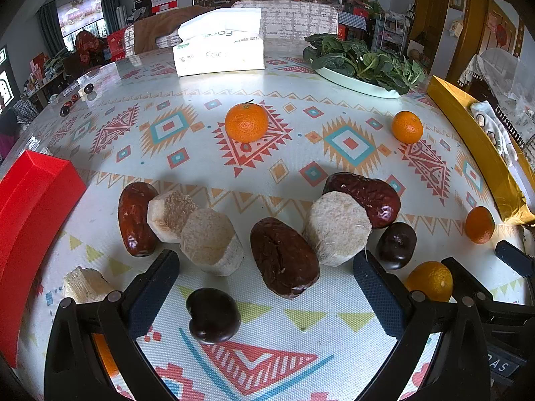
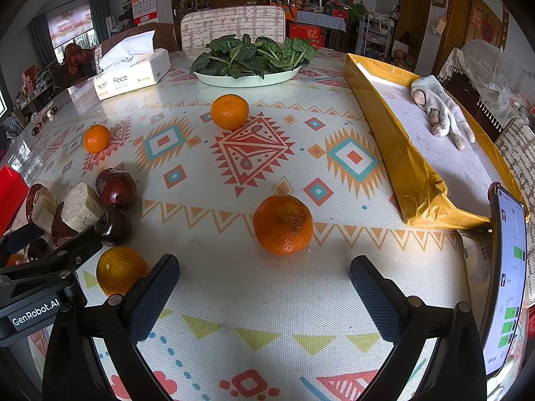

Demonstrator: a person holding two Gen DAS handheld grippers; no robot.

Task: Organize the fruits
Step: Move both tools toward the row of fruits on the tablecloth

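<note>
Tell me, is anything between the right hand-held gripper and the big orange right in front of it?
Nothing visible. Only bare tablecloth lies between the open right hand-held gripper and the orange.

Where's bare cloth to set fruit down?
Free: between the near orange, gold box and right gripper; also behind it, short of the greens plate. Crowded: the date and sugarcane cluster at the left gripper.

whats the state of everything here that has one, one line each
left hand-held gripper: open, empty
right hand-held gripper: open, empty
red box: open
gold box: open, glove inside
tissue pack: open, tissue sticking out
plate: full of greens
phone: screen on
nearest orange: loose on table, whole
</note>
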